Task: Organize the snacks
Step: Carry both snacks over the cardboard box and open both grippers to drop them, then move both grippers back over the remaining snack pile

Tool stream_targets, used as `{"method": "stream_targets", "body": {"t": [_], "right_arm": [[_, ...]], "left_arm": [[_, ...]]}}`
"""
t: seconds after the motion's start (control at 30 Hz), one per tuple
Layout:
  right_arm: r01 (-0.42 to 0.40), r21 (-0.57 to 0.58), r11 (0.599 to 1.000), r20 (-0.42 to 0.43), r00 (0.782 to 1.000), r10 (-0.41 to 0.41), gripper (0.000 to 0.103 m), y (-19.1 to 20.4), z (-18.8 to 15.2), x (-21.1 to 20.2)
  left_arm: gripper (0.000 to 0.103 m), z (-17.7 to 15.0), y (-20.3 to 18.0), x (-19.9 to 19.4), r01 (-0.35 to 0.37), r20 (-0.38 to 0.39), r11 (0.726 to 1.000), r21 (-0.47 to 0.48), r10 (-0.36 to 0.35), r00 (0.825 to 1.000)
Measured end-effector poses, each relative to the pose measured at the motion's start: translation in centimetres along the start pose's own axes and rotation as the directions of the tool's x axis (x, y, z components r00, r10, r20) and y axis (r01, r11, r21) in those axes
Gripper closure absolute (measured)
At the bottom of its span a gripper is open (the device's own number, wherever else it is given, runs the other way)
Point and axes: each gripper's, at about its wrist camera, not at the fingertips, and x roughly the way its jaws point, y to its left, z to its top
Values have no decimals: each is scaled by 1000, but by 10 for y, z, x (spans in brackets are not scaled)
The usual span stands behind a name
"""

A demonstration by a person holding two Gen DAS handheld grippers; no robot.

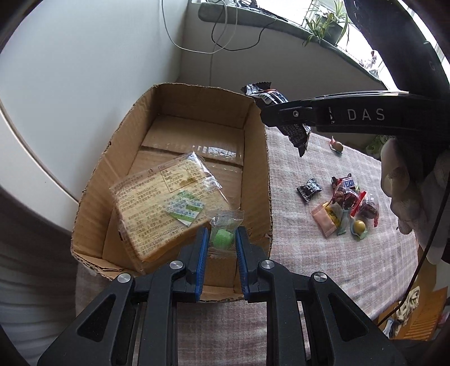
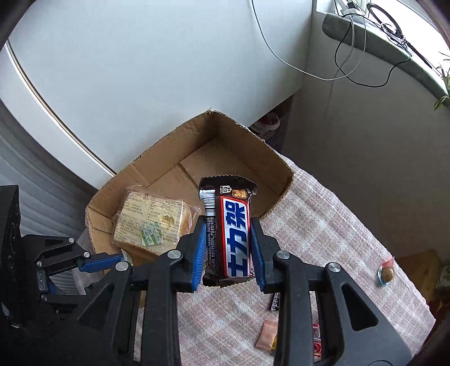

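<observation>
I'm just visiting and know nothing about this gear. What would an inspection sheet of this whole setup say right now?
Surface: table under a checked pinkish cloth.
Job's things: open cardboard box holding one wrapped cake; loose snacks piled on the cloth; one jelly cup lying apart.
Clutter: nothing seen beyond the snacks.
Grippers: left gripper shut on a green candy over the box's near end; right gripper shut on a chocolate bar by the box.
Cables: white and black cables hang from the windowsill.
Surroundings: white wall, potted plant on the sill.
</observation>
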Motion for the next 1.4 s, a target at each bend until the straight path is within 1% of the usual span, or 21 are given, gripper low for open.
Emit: {"method": "stream_targets", "body": {"t": [0.13, 0.17, 0.2, 0.23, 0.27, 0.3, 0.37, 0.47, 0.63, 0.8, 0.93, 1.2, 1.33, 1.4], "right_arm": [[-9, -4, 1000, -11, 1000, 9, 73, 5, 6, 9], [-8, -4, 1000, -14, 1000, 8, 73, 6, 7, 11], [-9, -2, 1000, -12, 1000, 9, 73, 7, 7, 12], [-16, 2, 1000, -11, 1000, 16, 73, 7, 8, 12], [-18, 8, 1000, -12, 1000, 19, 67, 7, 9, 13], [-14, 16, 1000, -10, 1000, 14, 50, 7, 9, 13], [-5, 28, 1000, 14, 1000, 5, 28, 6, 10, 9], [-17, 40, 999, 23, 1000, 16, 27, 4, 10, 4], [-2, 40, 999, 31, 1000, 1, 27, 1, 6, -5], [4, 71, 997, 40, 999, -7, 27, -11, -4, -17], [10, 96, 995, 54, 998, -15, 27, -22, -15, -33], [60, 185, 981, 84, 994, -76, 27, -68, -53, -76], [99, 244, 965, 76, 990, -121, 27, -94, -82, -95], [133, 273, 953, 60, 986, -155, 27, -108, -99, -103]], "left_arm": [[82, 1, 4, 0, -7, -1, 1000, -19, 7, 1000], [78, 1, 5, 0, -6, 0, 1000, -25, 6, 1000], [70, 1, 6, 0, -9, 2, 1000, -30, 9, 1000], [66, 2, 8, -1, -12, 4, 999, -37, 12, 1000], [64, 2, 9, -2, -9, 7, 999, -43, 9, 1000], [64, 2, 10, -2, -5, 9, 999, -47, 6, 1000], [64, 3, 11, -3, -11, 12, 999, -49, 11, 1000], [64, 3, 12, -5, -8, 14, 999, -53, 9, 1000], [64, 4, 8, -8, -7, 23, 999, -46, 9, 1000], [64, 4, 3, -11, -3, 29, 999, -41, 4, 1000], [64, 6, -3, -14, 16, 39, 999, -37, -15, 999], [63, 12, -27, -17, 71, 54, 997, -11, -70, 996], [63, 13, -45, -12, 97, 39, 995, 21, -98, 994], [63, 12, -55, -9, 107, 28, 994, 35, -108, 994]]}}
